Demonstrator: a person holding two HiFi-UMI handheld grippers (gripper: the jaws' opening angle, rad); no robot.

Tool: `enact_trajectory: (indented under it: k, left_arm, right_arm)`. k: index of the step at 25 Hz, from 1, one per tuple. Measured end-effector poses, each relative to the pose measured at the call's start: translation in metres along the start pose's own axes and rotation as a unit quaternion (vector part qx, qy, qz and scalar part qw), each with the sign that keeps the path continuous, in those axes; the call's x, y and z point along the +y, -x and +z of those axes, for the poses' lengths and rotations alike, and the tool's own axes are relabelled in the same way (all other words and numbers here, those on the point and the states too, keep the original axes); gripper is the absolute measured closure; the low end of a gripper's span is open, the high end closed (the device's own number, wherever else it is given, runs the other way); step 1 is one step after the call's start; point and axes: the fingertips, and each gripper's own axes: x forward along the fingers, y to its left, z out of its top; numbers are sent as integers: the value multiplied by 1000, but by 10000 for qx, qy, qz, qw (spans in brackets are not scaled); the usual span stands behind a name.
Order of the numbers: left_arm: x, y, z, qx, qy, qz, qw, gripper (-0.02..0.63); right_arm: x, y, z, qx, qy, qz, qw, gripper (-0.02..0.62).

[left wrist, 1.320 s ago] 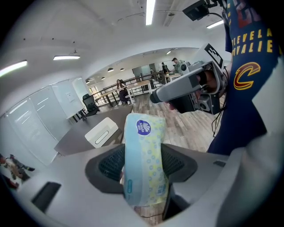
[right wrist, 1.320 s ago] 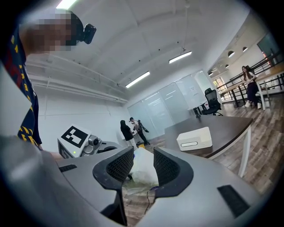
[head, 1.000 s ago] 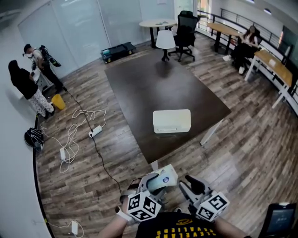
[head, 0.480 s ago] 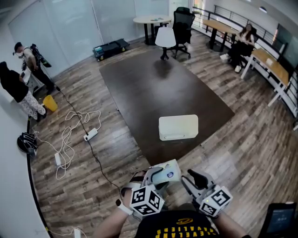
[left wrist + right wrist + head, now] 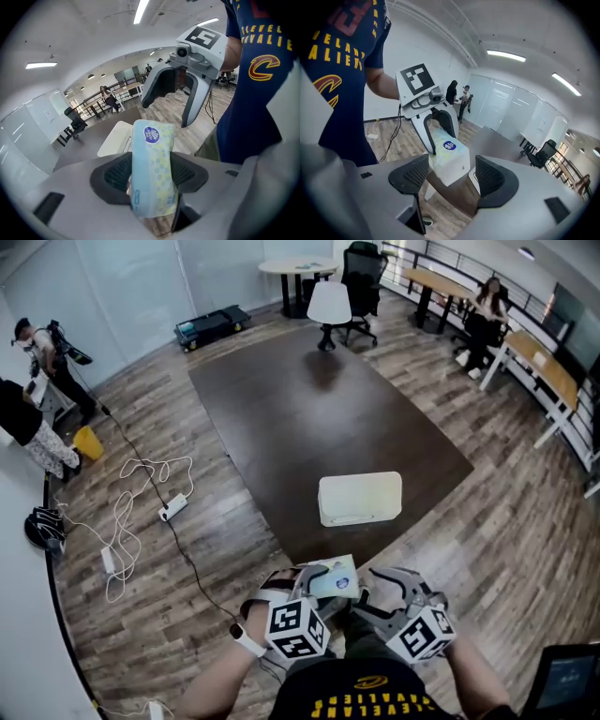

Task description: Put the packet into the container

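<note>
Packet clamped in left tool; right tool just opened, pinching nothing. Risk: letting go short of container, onto worktop.

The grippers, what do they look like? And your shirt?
The left gripper and right gripper are pale grey plastic, each with two curved jaws lined with black ribbed pads and a white cube printed with black square markers. The right's jaws have just been opening, empty. The shirt is dark navy, short-sleeved, yellow-lettered.
</note>
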Motion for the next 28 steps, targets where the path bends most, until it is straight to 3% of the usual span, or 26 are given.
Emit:
enact_trajectory:
  k: [7,11,18,28]
  left_arm:
    - [19,-27,1,354,-181,-250,9989,368]
    - [44,-44,6,543,-145,-288,9980,368]
    - [79,-72,29,657,-129,-442,9968,368]
    - [127,-104,70,831,-183,-367,9957,368]
  right_arm:
    - [-25,-30,-15,621,1108,902,9878,295]
    - [-47,-45,-22,751,1451,1256,9785,295]
    - [-85,-52,-25,523,1319,1733,9746,260]
    - [-157,-60,-57,443,1214,1745,9761,258]
